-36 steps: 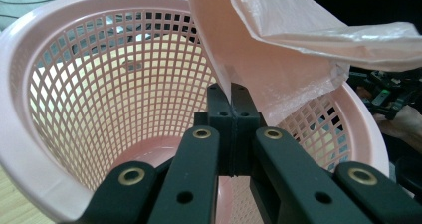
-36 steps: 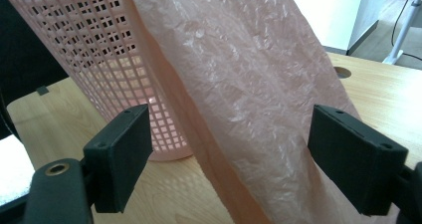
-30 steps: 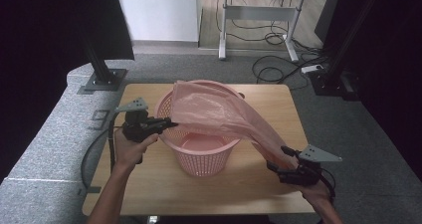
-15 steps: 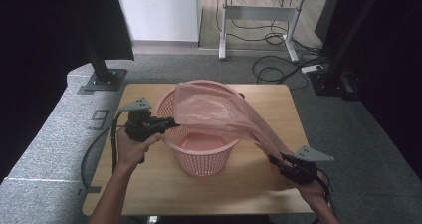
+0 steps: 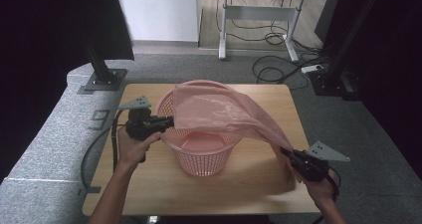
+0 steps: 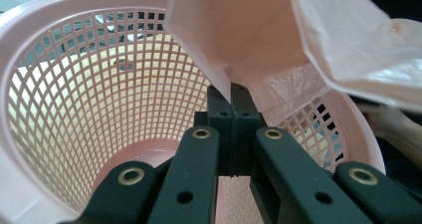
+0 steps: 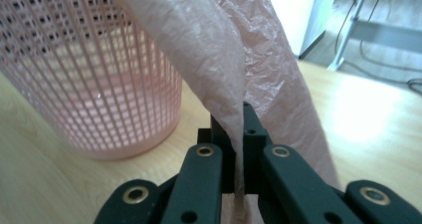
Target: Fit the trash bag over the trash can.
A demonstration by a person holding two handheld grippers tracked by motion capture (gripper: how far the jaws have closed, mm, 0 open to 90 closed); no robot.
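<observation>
A pink mesh basket (image 5: 199, 154) stands upright in the middle of the wooden table (image 5: 249, 189). A thin pink plastic bag (image 5: 219, 115) drapes over its rim and stretches down to the right. My left gripper (image 5: 171, 120) is at the basket's left rim, shut on the bag's edge (image 6: 226, 77). My right gripper (image 5: 284, 152) is low over the table to the right of the basket (image 7: 89, 79). Its jaws have just been closing and now pinch the bag's stretched end (image 7: 234, 109).
Grey padded edging (image 5: 45, 139) borders the table's left side. A black post on a base plate (image 5: 102, 77) stands at the back left. A white desk frame (image 5: 259, 20) and floor cables (image 5: 278, 59) lie beyond the table.
The right gripper's jaws have closed on the bag's trailing end, which now runs taut from the basket. The left gripper holds still at the rim.
</observation>
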